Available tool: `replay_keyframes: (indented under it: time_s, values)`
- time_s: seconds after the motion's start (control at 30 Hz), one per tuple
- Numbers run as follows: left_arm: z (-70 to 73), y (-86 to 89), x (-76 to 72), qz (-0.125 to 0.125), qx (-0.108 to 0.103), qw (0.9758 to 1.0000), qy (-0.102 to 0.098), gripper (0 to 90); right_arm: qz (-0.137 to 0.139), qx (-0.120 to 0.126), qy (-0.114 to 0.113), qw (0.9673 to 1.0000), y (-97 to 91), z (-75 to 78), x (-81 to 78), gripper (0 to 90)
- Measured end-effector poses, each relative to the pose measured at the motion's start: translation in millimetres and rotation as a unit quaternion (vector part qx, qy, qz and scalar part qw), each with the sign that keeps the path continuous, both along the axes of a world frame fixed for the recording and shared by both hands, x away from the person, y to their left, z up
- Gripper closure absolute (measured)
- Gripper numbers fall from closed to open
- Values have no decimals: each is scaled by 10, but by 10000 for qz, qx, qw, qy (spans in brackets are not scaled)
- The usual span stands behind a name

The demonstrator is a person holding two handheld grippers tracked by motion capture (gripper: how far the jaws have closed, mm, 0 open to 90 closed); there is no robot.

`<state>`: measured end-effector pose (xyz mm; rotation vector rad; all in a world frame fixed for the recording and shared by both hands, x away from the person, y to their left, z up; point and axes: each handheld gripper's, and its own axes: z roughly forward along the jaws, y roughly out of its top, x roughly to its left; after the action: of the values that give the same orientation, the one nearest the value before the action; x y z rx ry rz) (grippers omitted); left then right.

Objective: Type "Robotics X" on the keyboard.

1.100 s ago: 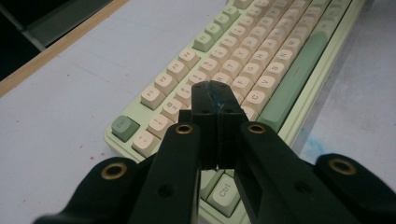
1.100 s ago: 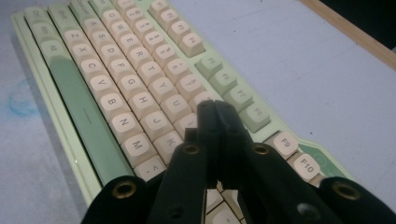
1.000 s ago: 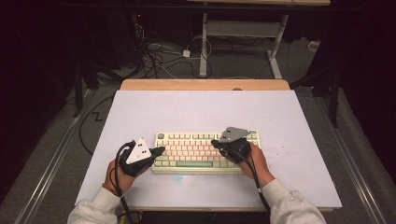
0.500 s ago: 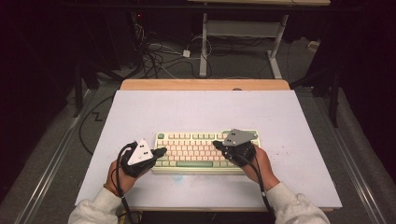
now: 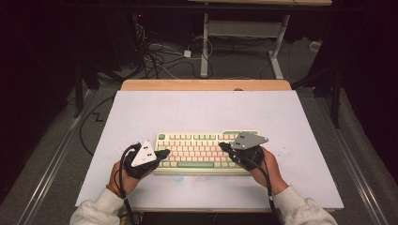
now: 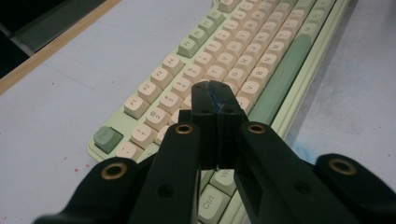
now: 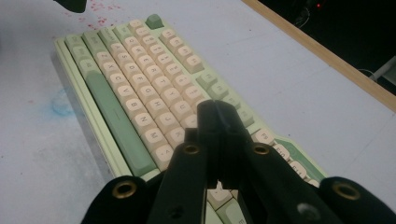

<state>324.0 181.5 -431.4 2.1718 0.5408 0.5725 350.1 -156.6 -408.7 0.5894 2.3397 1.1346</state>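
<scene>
The left gripper [image 5: 162, 153] has its jaws pressed together with nothing between them; in the left gripper view [image 6: 215, 93] the closed tips sit low over the left part of the keyboard [image 5: 202, 151], above the cream letter keys, though whether they touch a key I cannot tell. The right gripper [image 5: 222, 146] is likewise closed on nothing; in the right gripper view [image 7: 216, 109] its joined tips hang over the keys [image 7: 154, 88] at the right part of the board, contact again unclear. Each gripper carries a grey three-cornered plate on top, and a hand [image 5: 123, 176] in a pale sleeve grips each from the near edge. The keyboard, pale green with cream keys and a green space bar [image 6: 284, 79], lies flat near the front middle of the white table top [image 5: 202, 110], between the two grippers. A faint blue smudge [image 7: 63, 102] marks the table just beside its front edge
</scene>
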Motion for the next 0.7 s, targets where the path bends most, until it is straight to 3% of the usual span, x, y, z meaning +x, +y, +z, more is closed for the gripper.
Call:
replay_keyframes:
  time_s: [0.23, 0.7]
  values:
    - [-4, -26, 3, -46, -13, 10000, 30, 874, -28, 21, -52, 10000, -67, 22, -50, 900]
    - [7, -239, 35, -297, -37, 9995, 99, 874, -149, 42, -56, 9999, -260, 31, -129, 900]
